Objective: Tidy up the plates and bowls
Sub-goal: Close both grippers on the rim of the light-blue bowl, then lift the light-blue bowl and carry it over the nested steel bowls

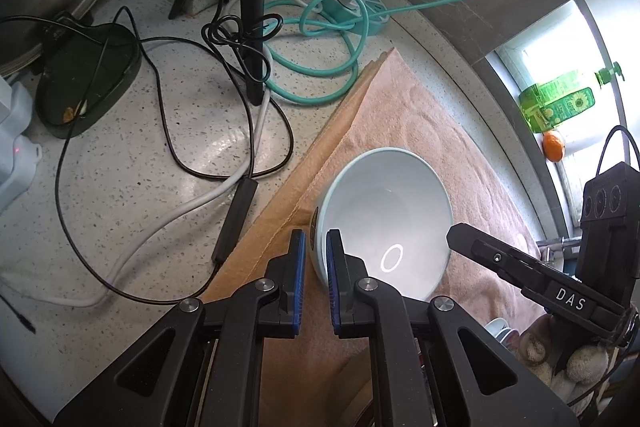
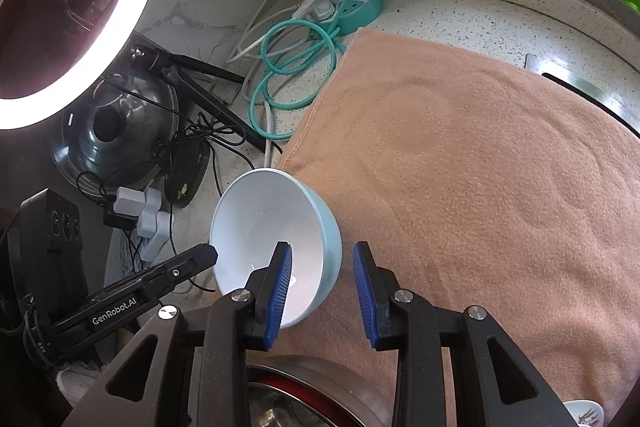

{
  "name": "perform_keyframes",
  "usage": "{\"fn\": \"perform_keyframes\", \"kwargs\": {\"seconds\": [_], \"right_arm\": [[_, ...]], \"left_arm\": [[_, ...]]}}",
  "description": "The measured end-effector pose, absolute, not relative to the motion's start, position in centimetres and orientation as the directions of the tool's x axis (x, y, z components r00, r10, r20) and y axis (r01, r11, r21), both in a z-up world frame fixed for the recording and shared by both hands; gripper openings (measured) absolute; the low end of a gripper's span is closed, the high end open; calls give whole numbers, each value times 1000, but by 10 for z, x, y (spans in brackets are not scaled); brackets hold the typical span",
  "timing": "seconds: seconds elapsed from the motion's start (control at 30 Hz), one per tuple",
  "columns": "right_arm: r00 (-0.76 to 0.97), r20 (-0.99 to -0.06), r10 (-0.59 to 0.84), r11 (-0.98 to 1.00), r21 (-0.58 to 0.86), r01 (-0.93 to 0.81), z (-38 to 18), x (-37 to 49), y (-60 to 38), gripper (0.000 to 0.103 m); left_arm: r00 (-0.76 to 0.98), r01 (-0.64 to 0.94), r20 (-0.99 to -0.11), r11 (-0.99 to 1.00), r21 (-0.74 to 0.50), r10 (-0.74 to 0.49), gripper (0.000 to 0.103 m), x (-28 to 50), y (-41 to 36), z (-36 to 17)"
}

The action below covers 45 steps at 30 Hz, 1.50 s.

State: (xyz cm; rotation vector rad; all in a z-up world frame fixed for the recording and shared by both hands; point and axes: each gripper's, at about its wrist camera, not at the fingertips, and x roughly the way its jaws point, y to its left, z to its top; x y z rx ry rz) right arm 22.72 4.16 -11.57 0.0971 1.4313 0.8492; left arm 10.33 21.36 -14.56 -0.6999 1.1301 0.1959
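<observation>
We have the pale blue bowl [image 1: 384,219] tilted over the pink towel [image 1: 420,115], our left gripper [image 1: 316,281] pinching its near rim; right gripper [image 2: 322,287] spread, straddling the rim. Glazed, slippery, breakable: hold the rim firmly.

home kitchen — speckled stone counter [image 1: 132,187] | pot lid [image 2: 116,135] | windowsill [image 1: 560,99]
</observation>
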Motion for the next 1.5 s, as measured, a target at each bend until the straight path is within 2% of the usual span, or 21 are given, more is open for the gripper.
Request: {"fn": "perform_keyframes", "kwargs": {"seconds": [0.17, 0.63, 1.0, 1.5], "right_arm": [[-99, -827, 553, 709, 530, -465, -119, 228, 48, 28], [-104, -843, 528, 712, 506, -486, -125, 229, 55, 7], [-94, -837, 540, 715, 515, -473, -117, 225, 50, 7], [-47, -811, 583, 700, 530, -478, -79, 210, 34, 7]], "left_arm": [[432, -470, -880, 783, -408, -199, 9, 107, 213, -149], [426, -464, -883, 790, -401, -198, 8, 112, 213, -154], [452, -455, -873, 795, -401, -182, 8, 105, 210, -135], [516, -407, -841, 817, -409, -164, 8, 85, 199, -100]]}}
